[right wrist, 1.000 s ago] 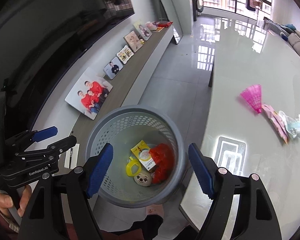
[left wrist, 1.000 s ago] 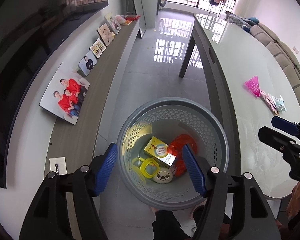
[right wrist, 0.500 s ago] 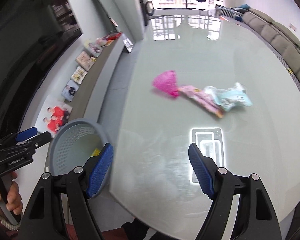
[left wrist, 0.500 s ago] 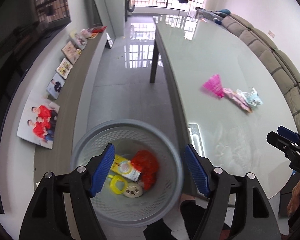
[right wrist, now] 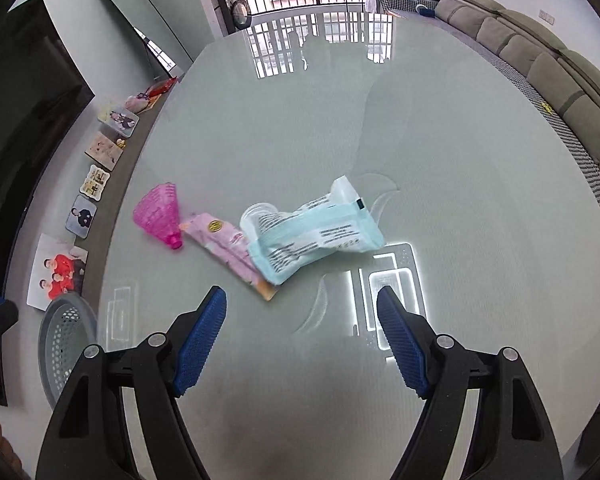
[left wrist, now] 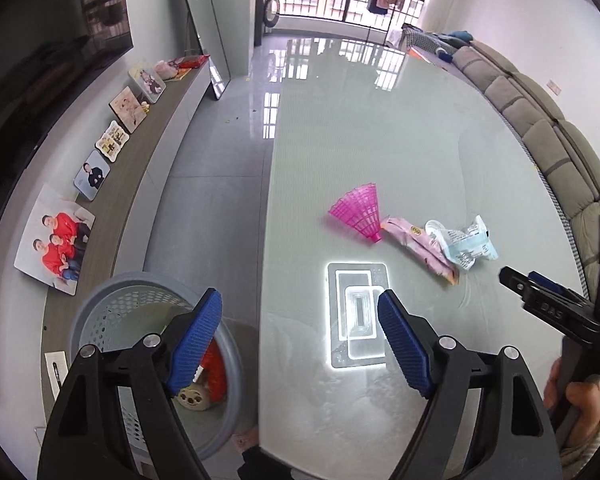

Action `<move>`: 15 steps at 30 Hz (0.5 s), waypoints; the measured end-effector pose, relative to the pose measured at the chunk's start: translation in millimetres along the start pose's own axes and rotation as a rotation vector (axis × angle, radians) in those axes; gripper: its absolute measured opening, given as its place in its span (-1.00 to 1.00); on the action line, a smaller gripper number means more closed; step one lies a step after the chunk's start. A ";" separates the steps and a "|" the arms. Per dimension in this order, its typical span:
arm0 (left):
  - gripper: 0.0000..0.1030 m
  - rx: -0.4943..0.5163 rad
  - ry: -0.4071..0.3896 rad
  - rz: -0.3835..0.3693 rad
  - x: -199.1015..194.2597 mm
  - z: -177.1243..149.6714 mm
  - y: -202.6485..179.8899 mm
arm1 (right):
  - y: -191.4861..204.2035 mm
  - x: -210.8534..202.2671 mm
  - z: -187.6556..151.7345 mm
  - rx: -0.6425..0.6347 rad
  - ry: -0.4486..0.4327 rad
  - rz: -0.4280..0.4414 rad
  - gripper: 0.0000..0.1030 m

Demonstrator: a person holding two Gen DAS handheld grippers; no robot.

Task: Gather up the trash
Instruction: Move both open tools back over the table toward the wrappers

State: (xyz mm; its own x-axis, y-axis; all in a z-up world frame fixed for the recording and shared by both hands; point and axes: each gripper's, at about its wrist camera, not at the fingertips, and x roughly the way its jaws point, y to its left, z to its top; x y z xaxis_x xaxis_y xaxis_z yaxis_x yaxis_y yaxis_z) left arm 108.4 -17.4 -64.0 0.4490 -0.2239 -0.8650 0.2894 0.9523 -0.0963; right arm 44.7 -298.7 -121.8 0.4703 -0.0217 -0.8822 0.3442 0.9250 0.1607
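Three pieces of trash lie in a row near the middle of the glass desk [right wrist: 460, 152]: a pink plastic shuttlecock [right wrist: 158, 216] nearest the desk's left edge, a pink snack wrapper [right wrist: 228, 250] touching its tip, and a pale blue packet [right wrist: 316, 232] overlapping the wrapper's other side. The right claw [right wrist: 302, 338] hangs above the desk just short of them, jaws wide and empty. The left claw [left wrist: 300, 342] straddles the desk's left edge, jaws opening with nothing between them. Beside that edge, on the floor, stands a grey perforated wastebasket [left wrist: 100, 312] holding something red and what may be a small round toy.
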 end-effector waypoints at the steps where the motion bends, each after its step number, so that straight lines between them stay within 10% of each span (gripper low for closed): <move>1: 0.53 0.000 -0.002 0.012 0.8 0.6 -6.4 | -4.1 9.4 4.0 0.004 0.007 0.003 0.44; 15: 0.53 -0.015 0.061 0.092 23.6 -3.7 -20.3 | -29.9 69.2 4.9 0.061 0.107 0.029 0.44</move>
State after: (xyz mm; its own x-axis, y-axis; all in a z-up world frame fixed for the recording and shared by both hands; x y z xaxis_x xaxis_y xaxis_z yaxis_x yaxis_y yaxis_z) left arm 110.0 -41.3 -84.3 0.4207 -0.1227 -0.8989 0.2362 0.9714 -0.0220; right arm 71.0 -329.7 -185.5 0.3923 0.0489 -0.9185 0.3818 0.8999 0.2109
